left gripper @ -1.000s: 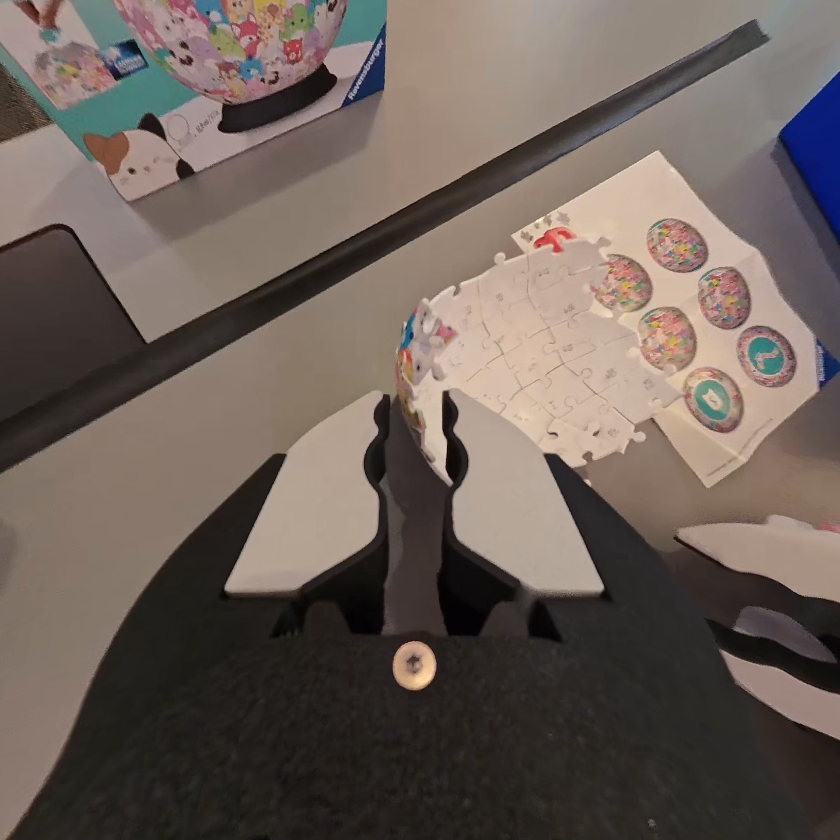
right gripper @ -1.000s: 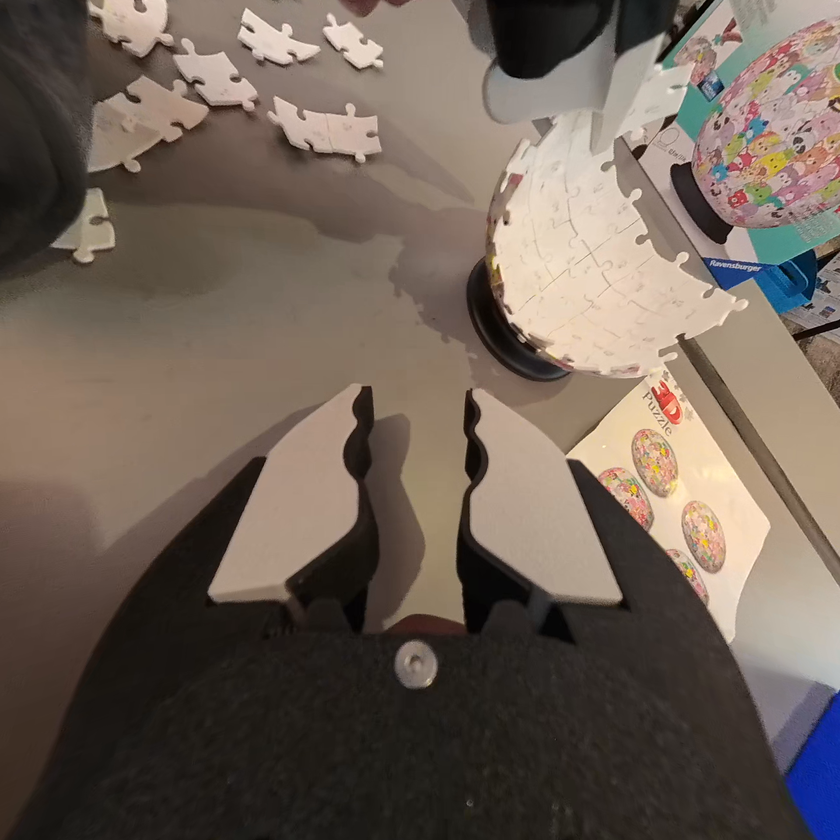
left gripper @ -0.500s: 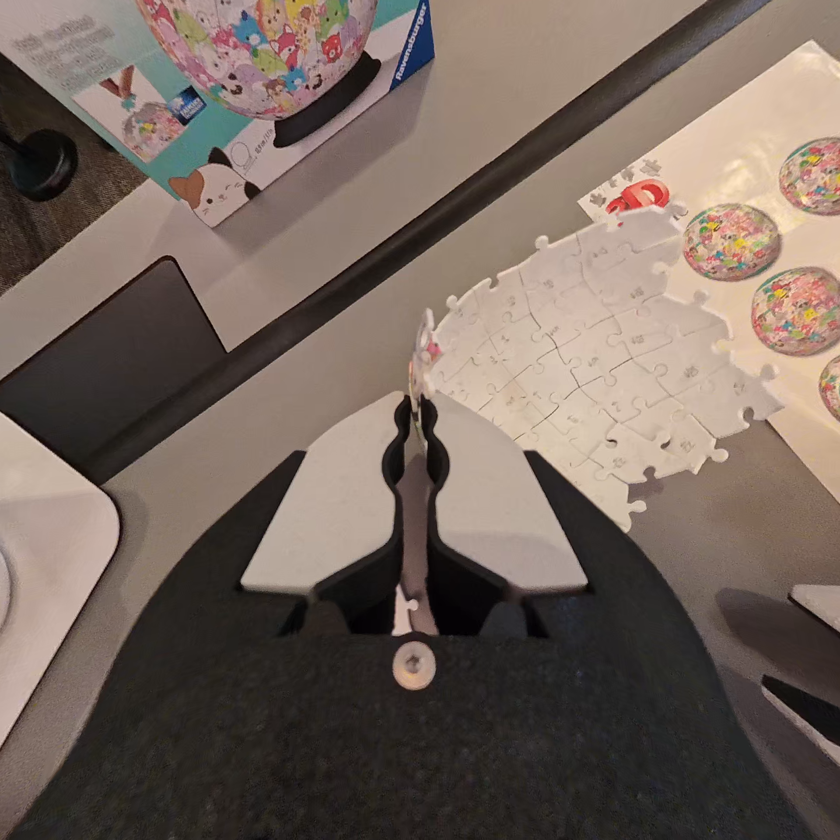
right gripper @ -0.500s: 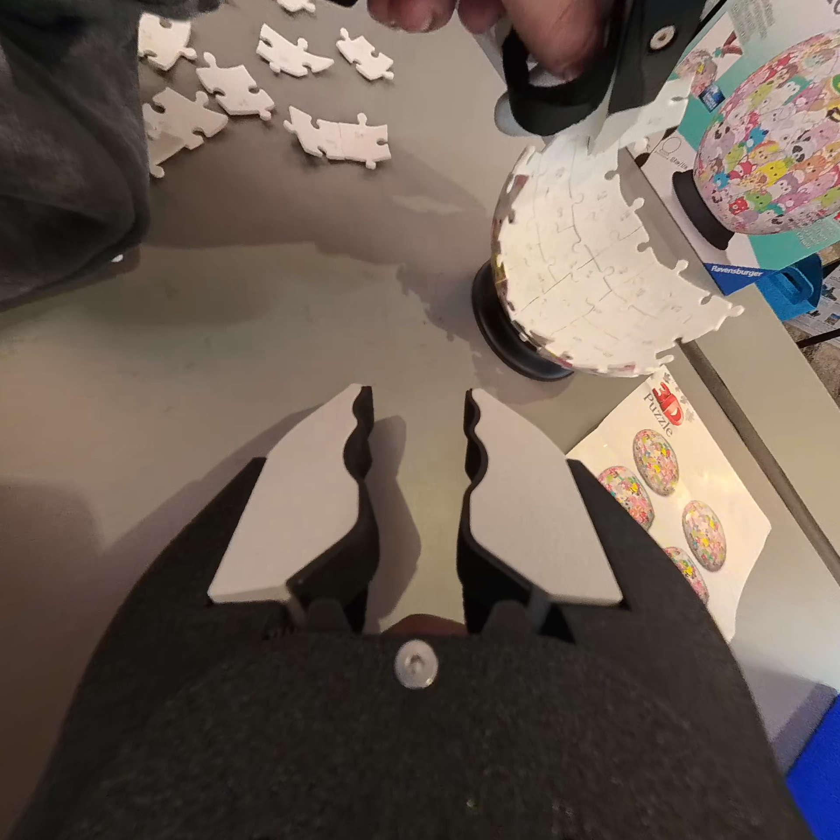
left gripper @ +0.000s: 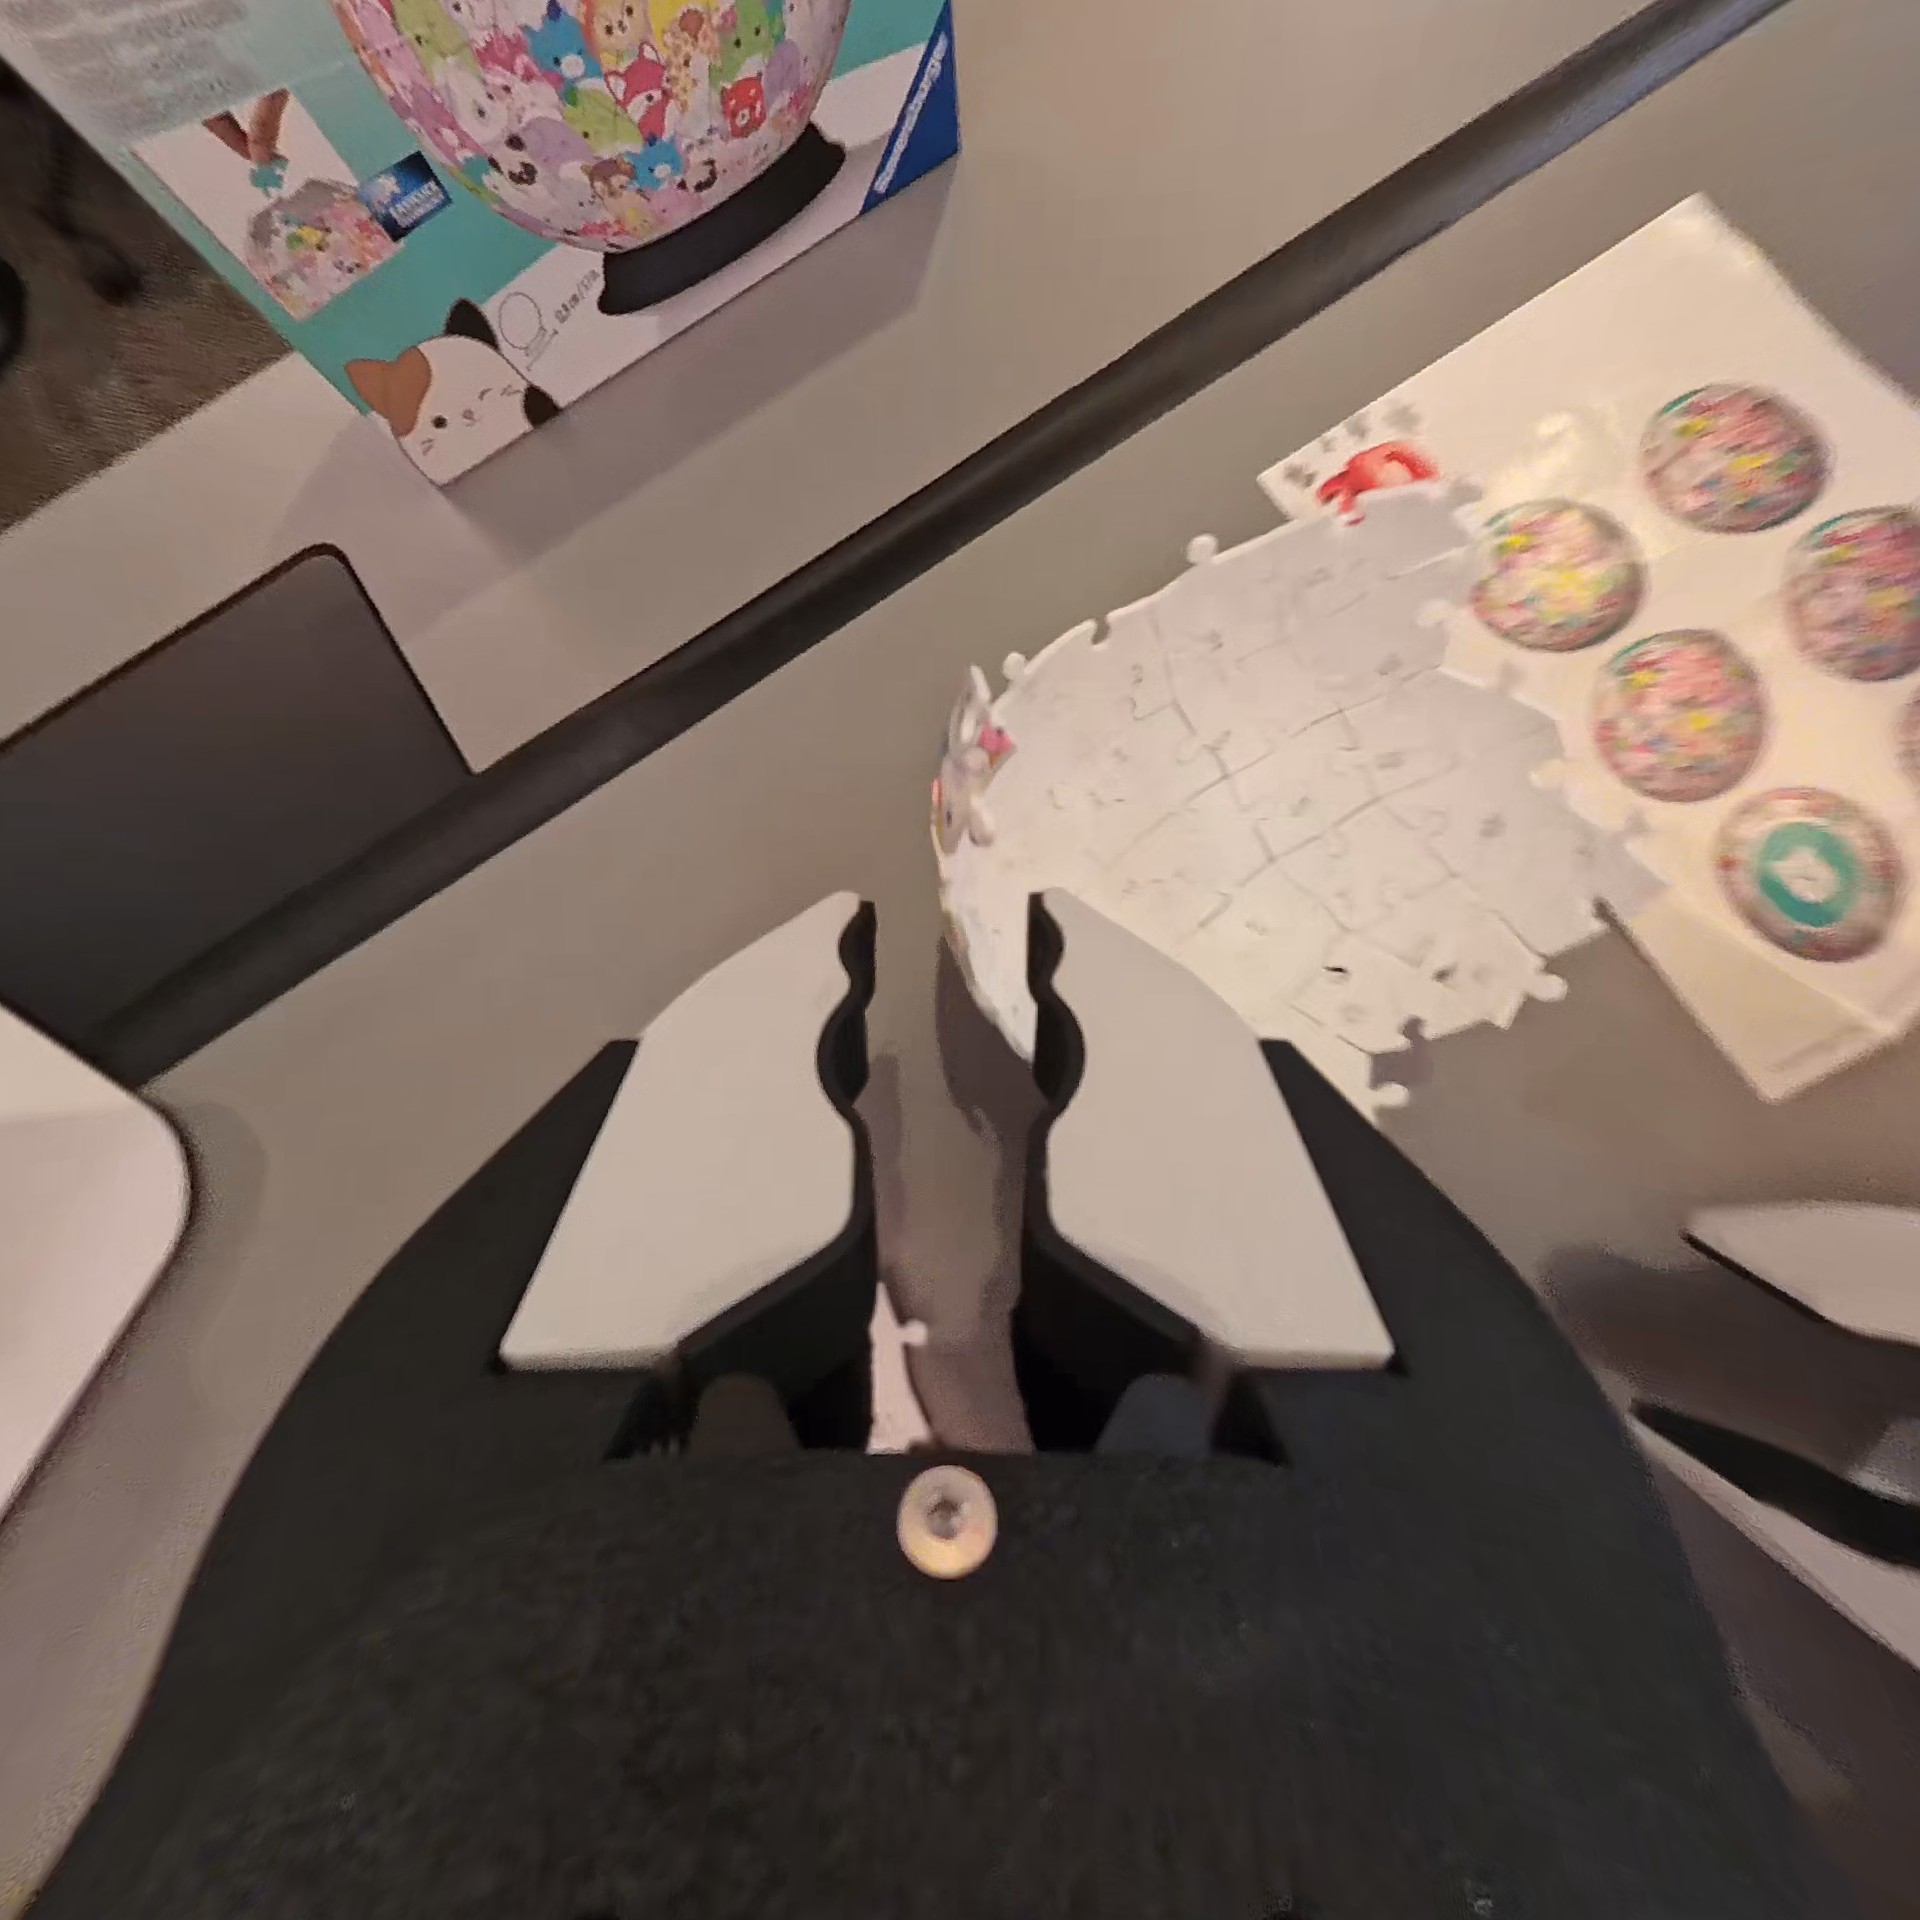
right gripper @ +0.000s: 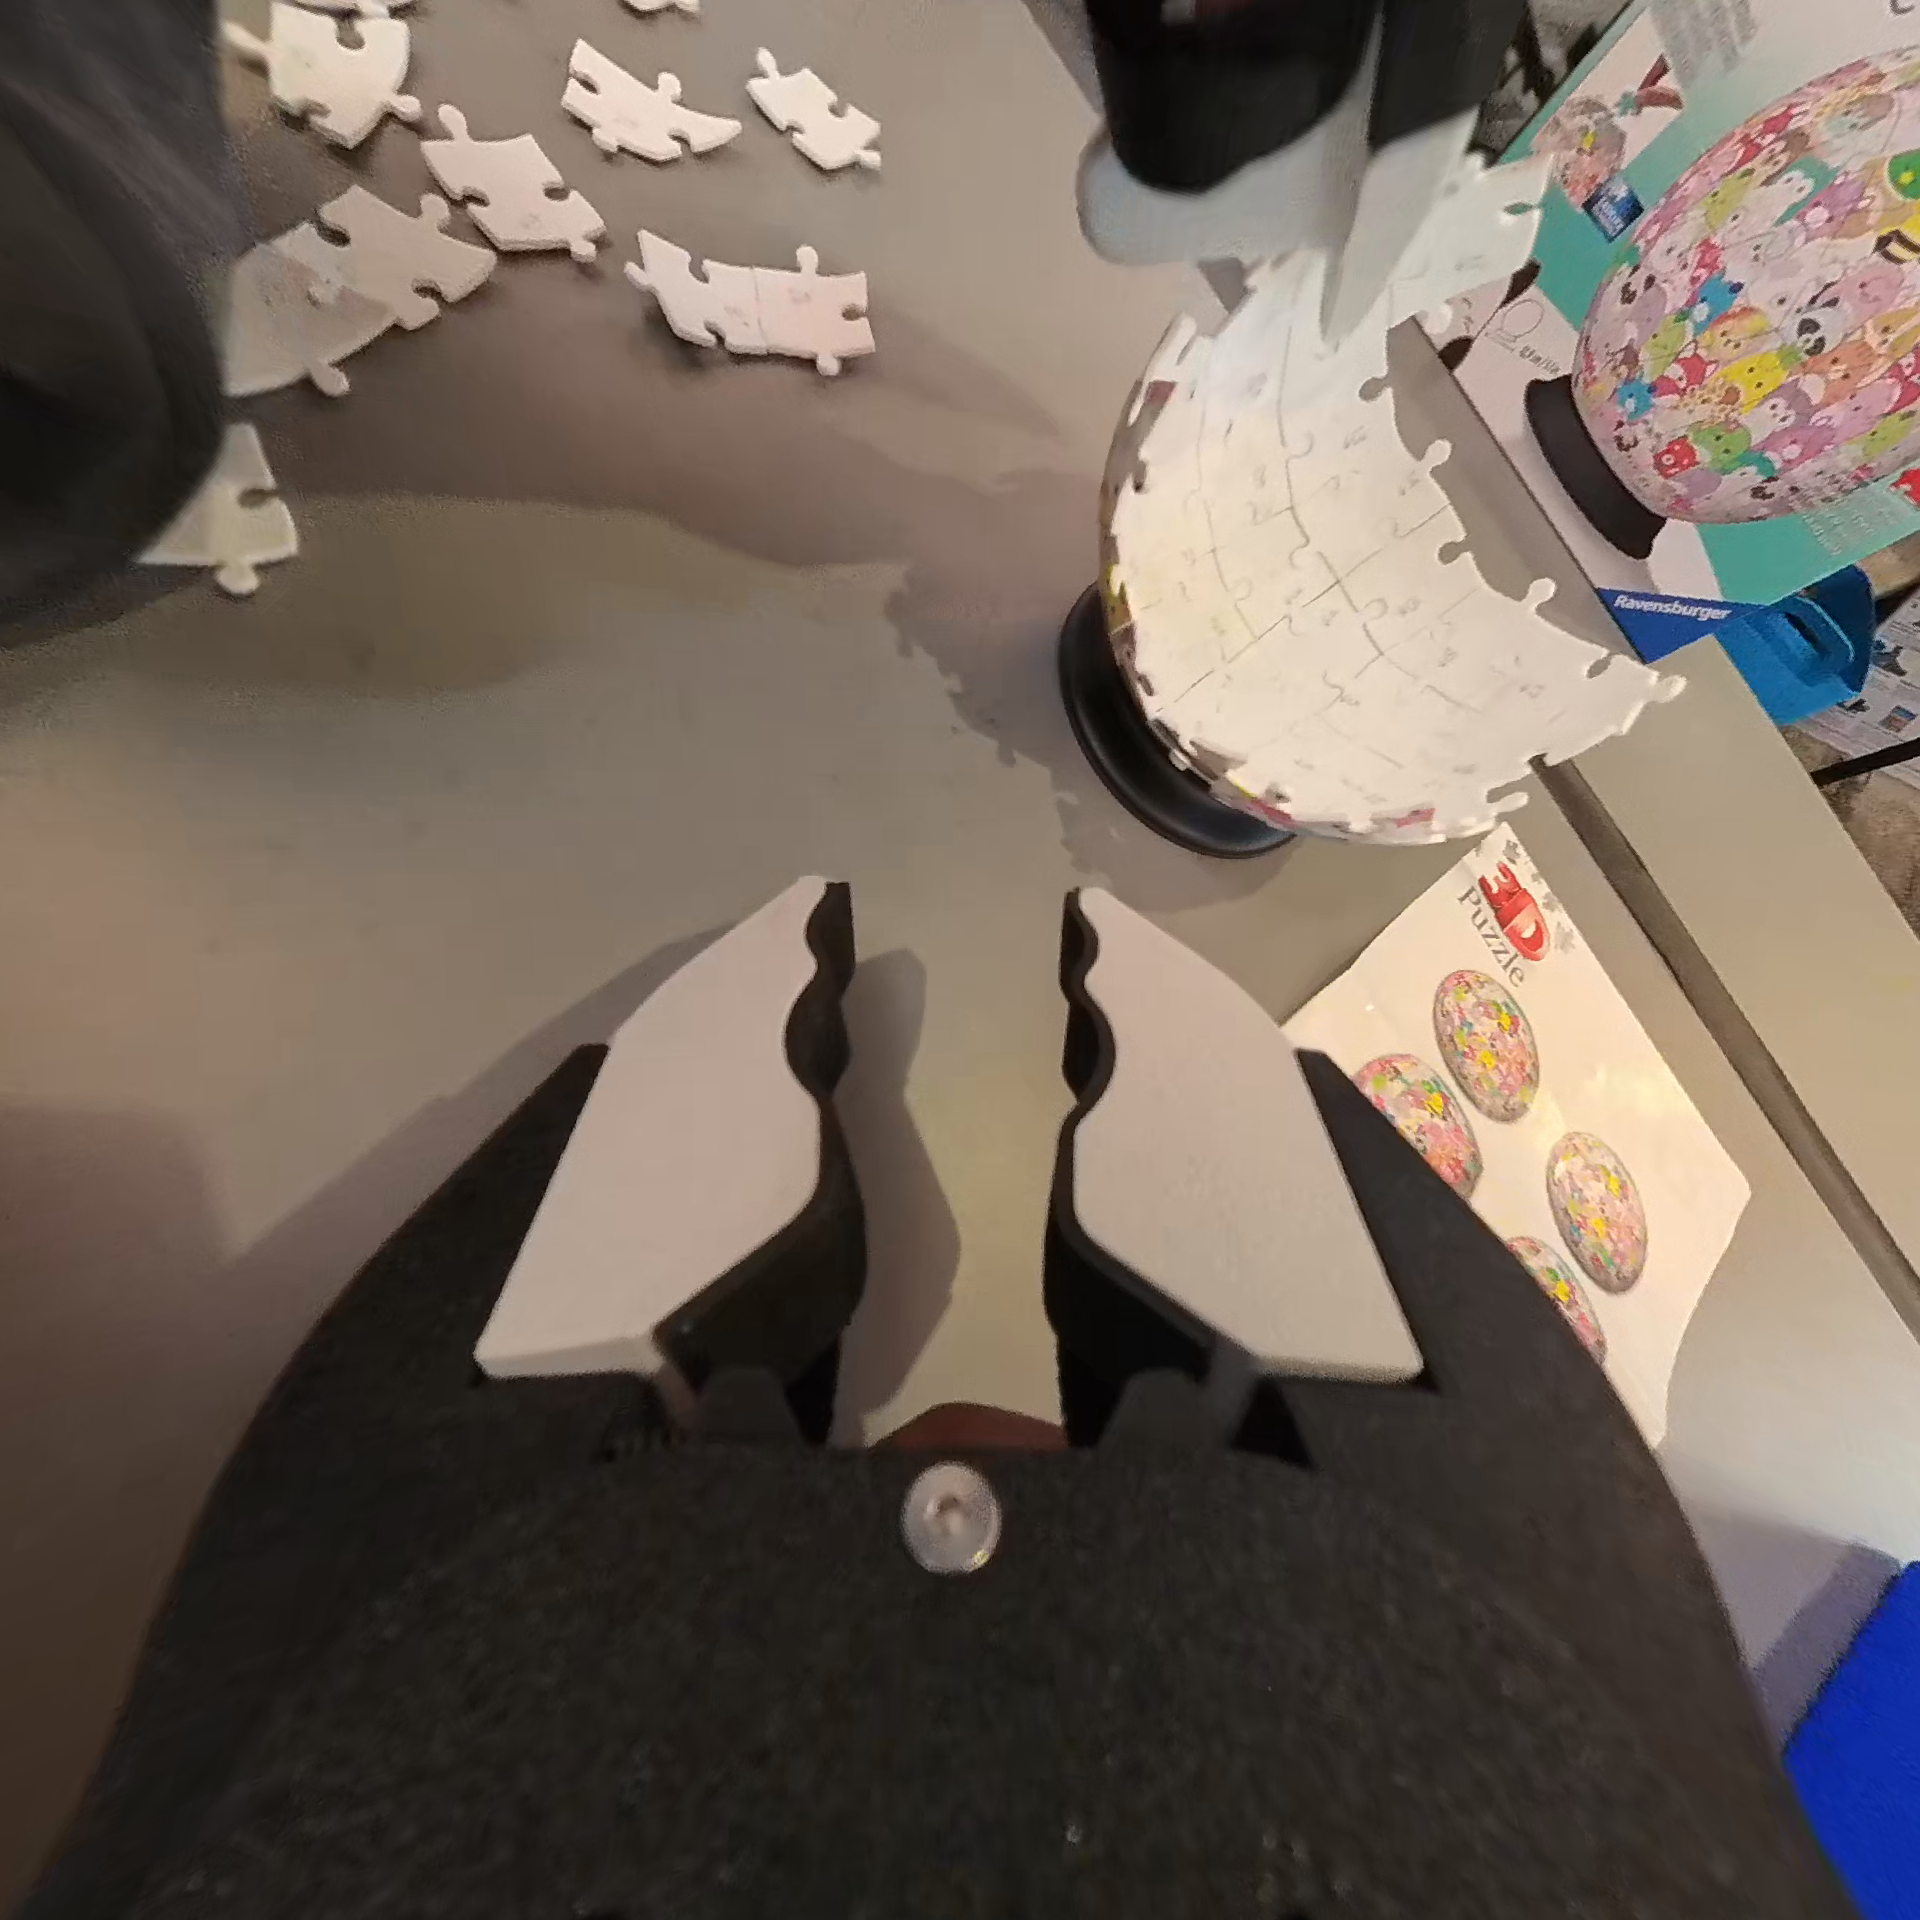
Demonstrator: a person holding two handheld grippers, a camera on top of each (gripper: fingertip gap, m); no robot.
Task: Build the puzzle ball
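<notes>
the left hand-held gripper (left gripper: 948,925) hovers at the upper rim of the puzzle ball (left gripper: 1278,810), its jaws parted by a narrow gap with nothing between them, though the right finger sits just against the shell's edge. the right hand-held gripper (right gripper: 956,904) hangs over bare counter (right gripper: 520,779) well short of the ball, jaws apart and empty. the ball is only a partial shell, white inner faces showing, seated on a black ring stand (right gripper: 1122,748) near the counter's far edge, with its jagged open rim leaning toward the instruction sheet (right gripper: 1558,1122). it looks light, thin and curved plastic, stiff piece by piece but likely to pop apart at the seams if squeezed across the wall; a pinch on the rim edge, flat across one piece, seems the safest hold, with the other side steadied low near the stand. loose pieces (right gripper: 748,307) lie scattered white side up on the far left of the counter, flat and probably slippery to lift. the counter is smooth grey and glossy, a dark strip (left gripper: 935,520) crossing it; the puzzle box (left gripper: 623,208) stands beyond that strip. the left wrist view is somewhat blurred.
</notes>
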